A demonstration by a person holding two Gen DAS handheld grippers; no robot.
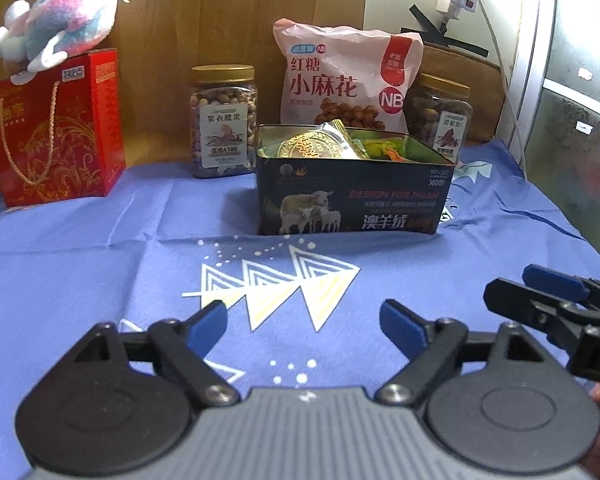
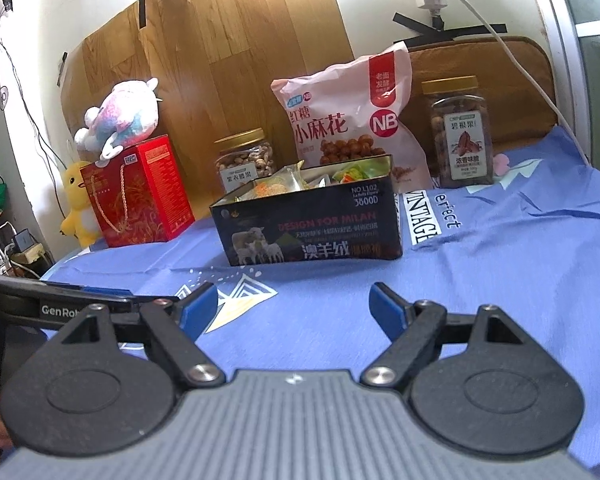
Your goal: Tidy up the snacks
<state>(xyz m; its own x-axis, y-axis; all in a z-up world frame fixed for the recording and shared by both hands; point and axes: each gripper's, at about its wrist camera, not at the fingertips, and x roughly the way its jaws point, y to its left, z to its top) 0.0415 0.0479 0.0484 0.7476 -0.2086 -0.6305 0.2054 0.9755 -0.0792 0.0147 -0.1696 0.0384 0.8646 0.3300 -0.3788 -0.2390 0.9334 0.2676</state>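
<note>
Snacks in crinkled foil and plastic wrappers fill the open black tin box, a rectangular, glossy container printed with sheep, which sits on the blue cloth-covered surface near its far edge. We see the cloth as soft and creased, printed with white and yellow triangles. Behind the tin stands a puffy pink snack bag, upright and leaning against the wood-grain panel. To its left is a clear plastic jar of pale nuts with a gold lid; to its right, partly hidden behind the bag in the left wrist view, a second gold-lidded jar of dark nuts. Further left stands a red cardboard gift box with a twisted rope handle, and a fuzzy pink-and-blue plush toy rests on top of it. A yellow plush stands beside that box.

We find the left hand-held gripper low over the cloth, angled downward toward the tin, its blue-padded fingers spread wide apart with nothing between them. The right hand-held gripper sits just beside it, pointing more level at the tin, fingers likewise spread and empty. Both are well short of the tin.
</note>
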